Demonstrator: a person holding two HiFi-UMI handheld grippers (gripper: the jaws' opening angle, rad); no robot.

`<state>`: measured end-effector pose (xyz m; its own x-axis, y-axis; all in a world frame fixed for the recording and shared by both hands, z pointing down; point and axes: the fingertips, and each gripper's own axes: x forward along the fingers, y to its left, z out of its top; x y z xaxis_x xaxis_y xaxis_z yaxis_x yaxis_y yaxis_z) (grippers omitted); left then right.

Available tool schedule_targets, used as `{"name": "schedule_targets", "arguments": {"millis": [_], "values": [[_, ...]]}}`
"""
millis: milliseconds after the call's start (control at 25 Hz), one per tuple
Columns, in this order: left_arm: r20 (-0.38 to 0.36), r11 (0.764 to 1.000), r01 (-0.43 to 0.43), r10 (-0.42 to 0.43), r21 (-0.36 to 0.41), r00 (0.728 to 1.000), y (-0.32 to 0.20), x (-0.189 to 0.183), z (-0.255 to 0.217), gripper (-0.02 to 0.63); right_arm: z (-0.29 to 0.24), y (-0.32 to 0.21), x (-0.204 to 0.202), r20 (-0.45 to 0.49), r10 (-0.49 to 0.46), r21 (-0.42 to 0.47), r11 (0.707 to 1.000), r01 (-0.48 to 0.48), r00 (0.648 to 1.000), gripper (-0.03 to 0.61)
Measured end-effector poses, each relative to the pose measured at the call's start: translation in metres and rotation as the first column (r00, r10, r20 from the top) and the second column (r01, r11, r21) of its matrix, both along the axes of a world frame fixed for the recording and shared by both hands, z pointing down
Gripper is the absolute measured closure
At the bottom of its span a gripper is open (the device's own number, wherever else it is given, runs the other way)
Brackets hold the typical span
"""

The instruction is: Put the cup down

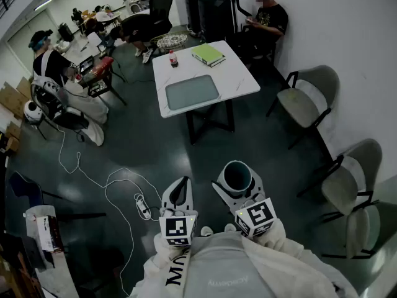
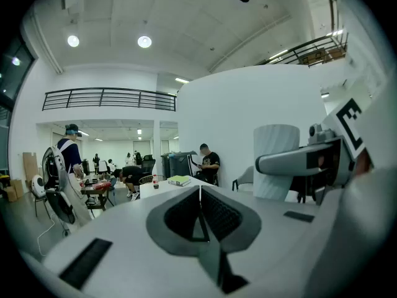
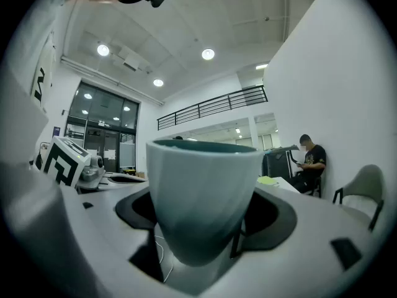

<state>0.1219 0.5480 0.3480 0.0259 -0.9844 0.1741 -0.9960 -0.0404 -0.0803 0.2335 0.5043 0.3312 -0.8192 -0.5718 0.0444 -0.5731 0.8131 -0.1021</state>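
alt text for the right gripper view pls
A pale teal cup stands upright, gripped between the jaws of the right gripper, filling the middle of the view. Behind it lies a bright hall, with a seated person and a chair at right.

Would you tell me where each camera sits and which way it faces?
Head view: on the head, looking steeply down at the table; left gripper, right gripper, sleeves show.
Left gripper view: on the left gripper, facing level; its shut jaws show.
Right gripper view: on the right gripper, facing level; its jaws clamp the cup.
Shared: all show the cup.
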Motion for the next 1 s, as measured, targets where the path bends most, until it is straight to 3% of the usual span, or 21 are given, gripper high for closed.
{"name": "schedule_targets", "arguments": {"millis": [600,1000], "values": [[-0.022,1.0,-0.01,0.009,-0.026,1.0,-0.003,0.009,0.011,0.6,0.01,-0.004,0.004,-0.006,-0.023,-0.037,0.999,0.022,1.0,0.206],[-0.014,0.999,0.032,-0.033,-0.033,0.999,-0.013,0.04,0.021,0.6,0.023,-0.023,0.039,0.008,-0.061,-0.065,0.996,0.062,0.998,0.207]]}}
